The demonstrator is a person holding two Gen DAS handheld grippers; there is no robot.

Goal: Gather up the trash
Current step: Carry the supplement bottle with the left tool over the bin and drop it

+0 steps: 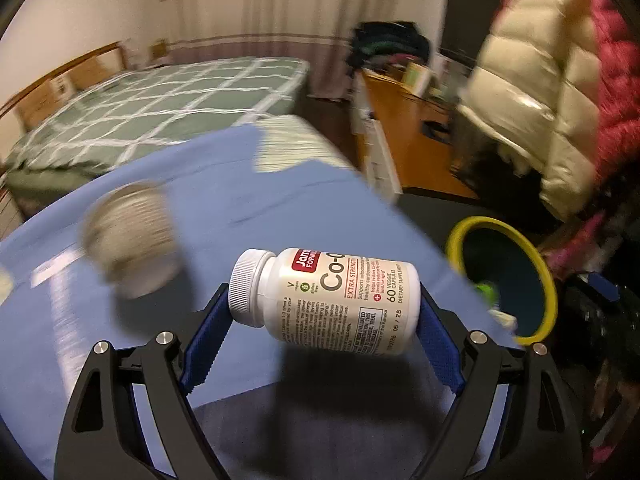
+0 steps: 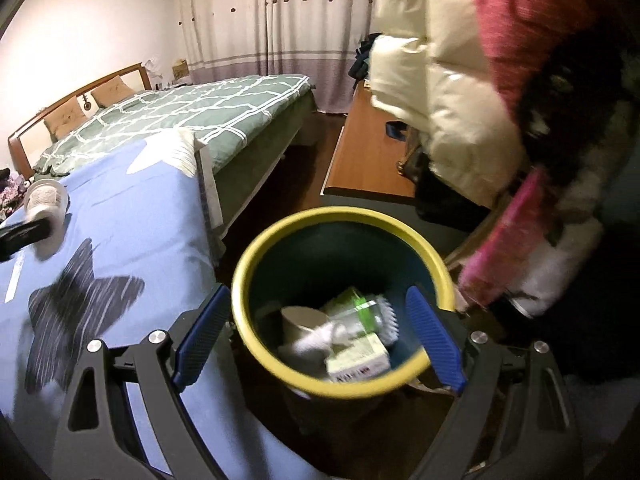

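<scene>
Left gripper [image 1: 324,304] clamps the supplement bottle [image 1: 328,300] end to end, long axis crosswise, above the blue cloth [image 1: 224,200]; bin [image 1: 548,300] lies off to its right; right gripper [image 2: 320,332], splayed and empty, hangs over that bin.

The white supplement bottle [image 1: 332,300] looks like smooth glossy plastic with a ribbed cap and a printed paper label. Beneath it lies matt blue cloth [image 1: 224,200]. Beside that cloth, the yellow-rimmed bin [image 2: 280,236] appears smooth plastic. Behind the bin hang shiny quilted jackets [image 2: 452,80]; the headboard [image 2: 80,92] is polished wood.
</scene>
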